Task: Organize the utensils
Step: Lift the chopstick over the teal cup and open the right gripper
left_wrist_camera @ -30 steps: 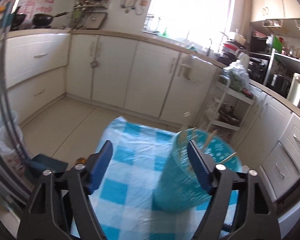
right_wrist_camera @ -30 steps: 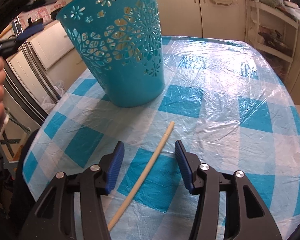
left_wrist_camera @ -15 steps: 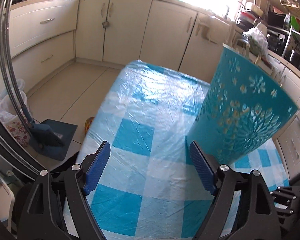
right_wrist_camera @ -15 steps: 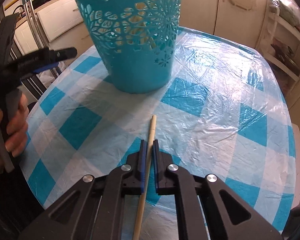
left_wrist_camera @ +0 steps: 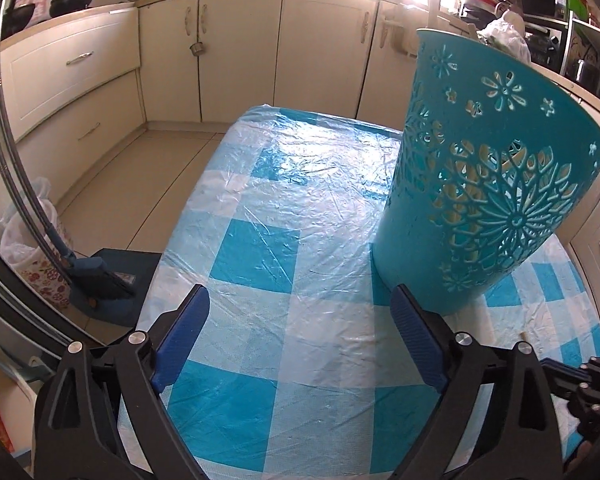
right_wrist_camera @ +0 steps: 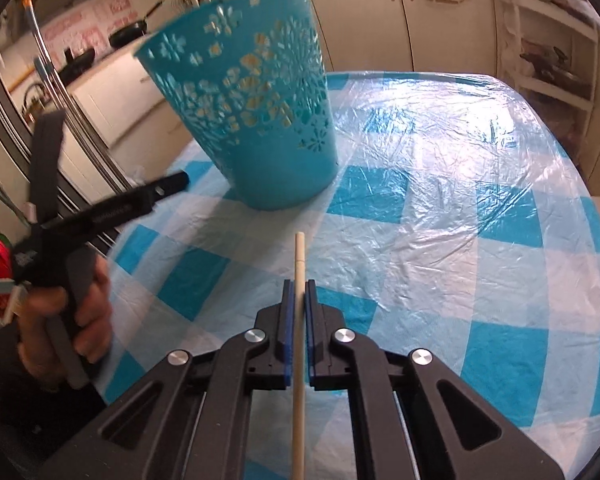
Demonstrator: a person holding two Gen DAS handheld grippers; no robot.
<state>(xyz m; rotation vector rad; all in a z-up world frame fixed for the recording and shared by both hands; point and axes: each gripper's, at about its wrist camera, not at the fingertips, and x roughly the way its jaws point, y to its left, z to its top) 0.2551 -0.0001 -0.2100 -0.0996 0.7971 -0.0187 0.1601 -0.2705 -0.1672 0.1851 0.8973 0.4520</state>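
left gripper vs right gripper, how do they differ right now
The left gripper has its blue pads spread wide, having just opened further, with nothing between them; the right gripper is shut on the pale wooden chopstick.

The left gripper hovers beside the base of the teal perforated plastic basket; the right gripper sits farther back over the blue-and-white checked tablecloth.

Both share black frames with blue pads.

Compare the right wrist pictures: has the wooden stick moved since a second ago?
Yes. The wooden stick lay slanted on the checked tablecloth, bare between open pads. Now the right gripper is shut on it, and it points straighter toward the teal basket.
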